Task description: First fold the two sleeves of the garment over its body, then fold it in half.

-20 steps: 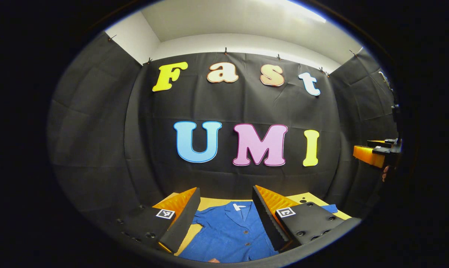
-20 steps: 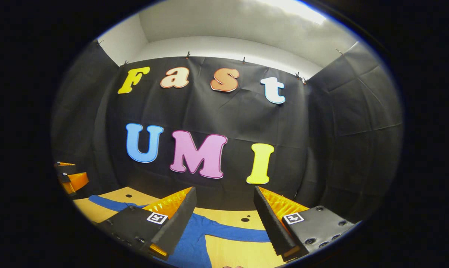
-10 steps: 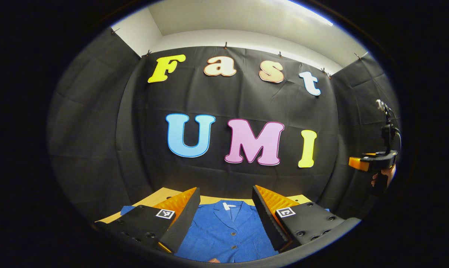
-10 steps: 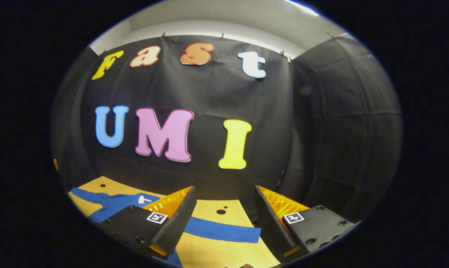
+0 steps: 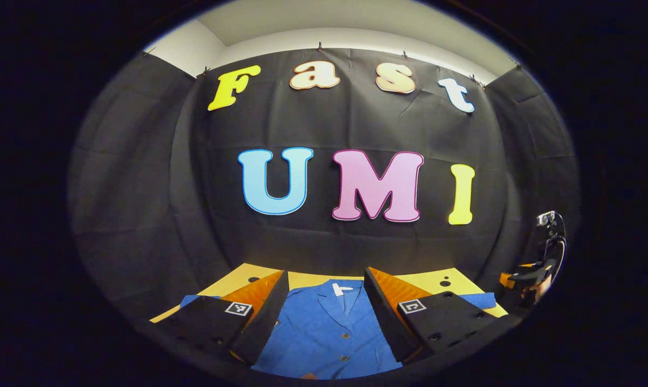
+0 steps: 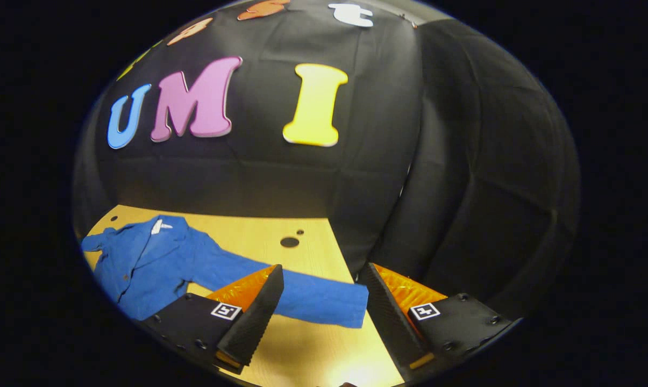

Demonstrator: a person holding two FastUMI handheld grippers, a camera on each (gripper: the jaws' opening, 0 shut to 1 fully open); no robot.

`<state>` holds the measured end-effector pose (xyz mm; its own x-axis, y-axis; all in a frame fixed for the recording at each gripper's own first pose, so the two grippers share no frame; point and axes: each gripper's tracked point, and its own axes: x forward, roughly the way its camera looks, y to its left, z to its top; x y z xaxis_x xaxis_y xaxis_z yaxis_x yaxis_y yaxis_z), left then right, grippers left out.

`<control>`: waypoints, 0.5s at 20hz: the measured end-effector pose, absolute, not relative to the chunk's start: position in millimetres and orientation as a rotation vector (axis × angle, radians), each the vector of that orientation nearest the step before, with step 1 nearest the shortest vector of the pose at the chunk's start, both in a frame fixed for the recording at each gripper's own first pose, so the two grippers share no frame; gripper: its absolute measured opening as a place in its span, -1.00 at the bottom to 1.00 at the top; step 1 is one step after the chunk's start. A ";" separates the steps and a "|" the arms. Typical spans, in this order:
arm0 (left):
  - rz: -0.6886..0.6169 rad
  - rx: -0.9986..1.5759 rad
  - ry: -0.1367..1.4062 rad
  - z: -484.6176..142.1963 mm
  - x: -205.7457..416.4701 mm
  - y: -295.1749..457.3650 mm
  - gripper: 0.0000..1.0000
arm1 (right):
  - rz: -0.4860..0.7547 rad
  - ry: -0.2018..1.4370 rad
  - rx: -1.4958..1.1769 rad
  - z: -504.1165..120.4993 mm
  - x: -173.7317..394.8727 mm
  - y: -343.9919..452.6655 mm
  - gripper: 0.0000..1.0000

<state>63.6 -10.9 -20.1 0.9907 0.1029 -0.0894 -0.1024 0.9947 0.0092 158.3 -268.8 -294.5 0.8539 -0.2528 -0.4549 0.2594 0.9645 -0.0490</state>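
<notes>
While the shirt (image 6: 157, 263) lies flat on the table (image 6: 280, 231), the right gripper (image 6: 321, 301) hovers spread over its sleeve (image 6: 318, 301) cuff; the left gripper (image 5: 324, 306) (fingers apart) frames the collar (image 5: 342, 295).

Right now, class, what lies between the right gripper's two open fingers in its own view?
In the right gripper view, the cuff end of the blue shirt's sleeve lies across the wooden table between the right gripper fingers, untouched by either.
</notes>
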 end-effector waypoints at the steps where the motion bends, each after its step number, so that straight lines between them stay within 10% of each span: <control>1: 0.106 0.002 0.096 -20.8 68.4 -15.3 0.62 | -0.282 0.517 0.029 -318.0 164.0 -278.9 0.96; 10: 0.114 0.000 0.158 -39.1 103.4 -39.2 0.63 | -0.405 0.844 0.343 -446.2 153.5 -316.6 0.96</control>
